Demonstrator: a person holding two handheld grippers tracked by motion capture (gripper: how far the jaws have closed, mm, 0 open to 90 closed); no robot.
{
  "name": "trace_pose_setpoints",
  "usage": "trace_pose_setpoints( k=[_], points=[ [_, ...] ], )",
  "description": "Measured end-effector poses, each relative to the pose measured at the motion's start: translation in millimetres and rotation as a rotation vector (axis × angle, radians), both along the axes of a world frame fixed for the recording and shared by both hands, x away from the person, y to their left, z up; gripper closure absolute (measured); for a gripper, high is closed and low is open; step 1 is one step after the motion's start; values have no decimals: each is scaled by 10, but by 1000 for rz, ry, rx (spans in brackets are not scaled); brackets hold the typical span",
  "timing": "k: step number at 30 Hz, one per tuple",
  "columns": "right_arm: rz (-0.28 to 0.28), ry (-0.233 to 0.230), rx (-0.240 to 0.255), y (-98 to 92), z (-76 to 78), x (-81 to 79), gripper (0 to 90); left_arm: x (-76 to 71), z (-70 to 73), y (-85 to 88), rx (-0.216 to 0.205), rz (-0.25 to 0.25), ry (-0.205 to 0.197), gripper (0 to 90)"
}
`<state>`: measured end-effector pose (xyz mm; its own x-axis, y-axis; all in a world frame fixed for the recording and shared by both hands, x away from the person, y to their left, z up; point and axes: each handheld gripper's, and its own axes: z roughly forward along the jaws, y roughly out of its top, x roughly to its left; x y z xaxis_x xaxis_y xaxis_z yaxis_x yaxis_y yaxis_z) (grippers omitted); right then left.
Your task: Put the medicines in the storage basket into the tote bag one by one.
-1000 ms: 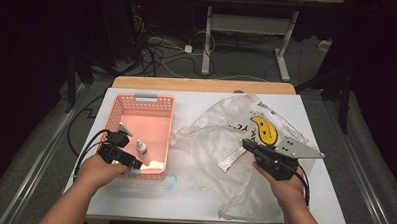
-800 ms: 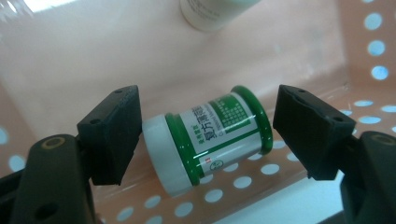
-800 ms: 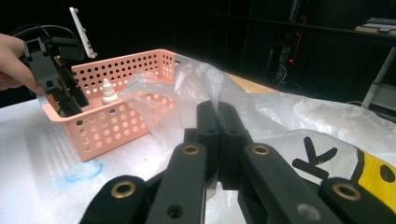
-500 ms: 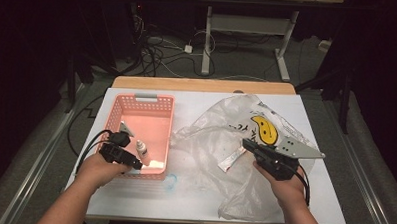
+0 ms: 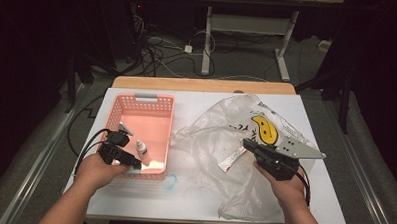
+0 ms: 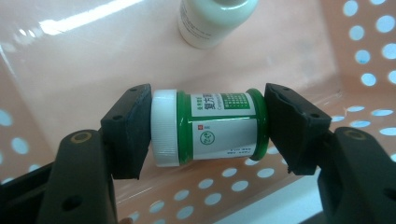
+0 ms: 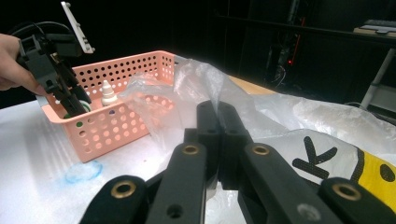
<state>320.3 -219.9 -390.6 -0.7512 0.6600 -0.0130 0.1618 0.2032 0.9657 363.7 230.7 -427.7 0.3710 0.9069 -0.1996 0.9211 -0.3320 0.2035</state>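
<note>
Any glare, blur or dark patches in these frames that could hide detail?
High view: table brightly lit, surroundings near black. Left gripper view: white glare streaks on the pink basket floor; green jar sharp, white bottle slightly soft. Right gripper view: black background, own jaws blurred, plastic bag shiny.

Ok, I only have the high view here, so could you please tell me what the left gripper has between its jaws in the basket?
Observer: The left gripper has just been closing on a green jar with a white cap. It lies sideways, cap against one jaw, base against the other.
Operator: Is it clear of the small white bottle?
Observer: Yes, the white bottle sits apart from it, farther along the basket floor.
Operator: And are the right gripper's jaws open?
Observer: No, the right gripper is shut, its tips over the plastic bag. I cannot tell whether it pinches the film.
</note>
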Motion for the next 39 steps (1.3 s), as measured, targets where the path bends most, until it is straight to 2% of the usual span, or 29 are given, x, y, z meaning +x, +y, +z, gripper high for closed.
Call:
trace_pose_setpoints(
  k=[11, 19, 26, 34, 39],
  points=[
    [1, -4, -1, 3, 5, -1, 900, -86, 35, -48, 5, -32, -102, 349],
    [2, -9, -3, -2, 4, -3, 900, -133, 92, -12, -41, -26, -152, 349],
    [-2, -8, 2, -11, 11, -7, 900, -247, 156, 17, -90, -13, -243, 349],
    [-6, -9, -1, -16, 6, -2, 900, -330, 207, 75, -152, 18, -314, 349],
    [-7, -13, 1, -16, 10, -5, 900, -414, 263, 80, -180, 13, -368, 349]
  ],
)
